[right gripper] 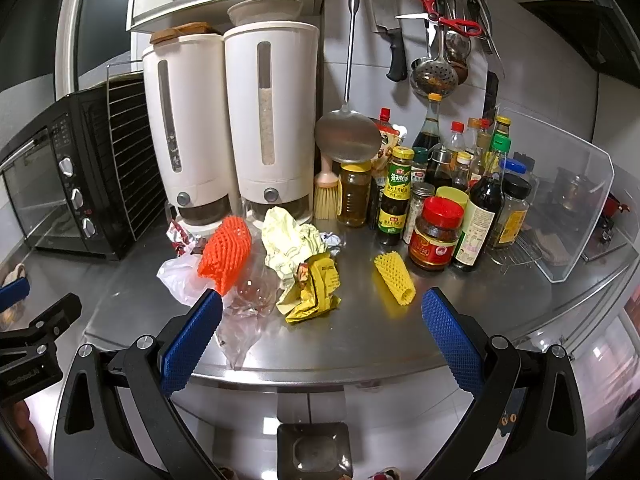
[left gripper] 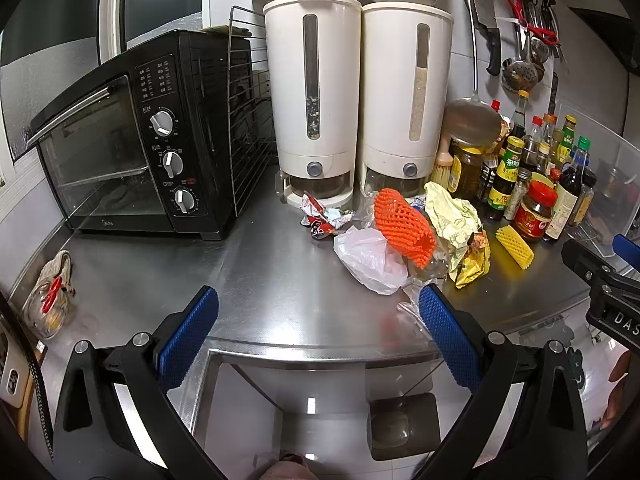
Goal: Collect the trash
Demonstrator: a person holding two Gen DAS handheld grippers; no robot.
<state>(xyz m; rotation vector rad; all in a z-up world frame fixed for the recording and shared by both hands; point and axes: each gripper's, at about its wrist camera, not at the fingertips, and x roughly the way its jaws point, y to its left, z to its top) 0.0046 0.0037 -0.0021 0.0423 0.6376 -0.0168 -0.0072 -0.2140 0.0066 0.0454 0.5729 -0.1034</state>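
A pile of trash lies on the steel counter (left gripper: 200,264): an orange foam net (left gripper: 404,226) (right gripper: 226,254), a white plastic bag (left gripper: 368,258) (right gripper: 178,278), a pale green crumpled paper (left gripper: 450,214) (right gripper: 288,242), a yellow wrapper (left gripper: 474,266) (right gripper: 318,294), clear plastic film (right gripper: 244,320), a red-and-silver wrapper (left gripper: 320,218), and a yellow foam net (left gripper: 514,246) (right gripper: 394,278) lying apart to the right. My left gripper (left gripper: 318,302) is open and empty, left of the pile. My right gripper (right gripper: 322,306) is open and empty, just in front of the pile.
A black toaster oven (left gripper: 120,152) stands at the left. Two white dispensers (left gripper: 360,96) stand behind the trash. Several sauce bottles and jars (right gripper: 460,200) crowd the right. A dark bin (right gripper: 314,452) stands on the floor below the counter edge. A cloth and small jar (left gripper: 50,296) lie far left.
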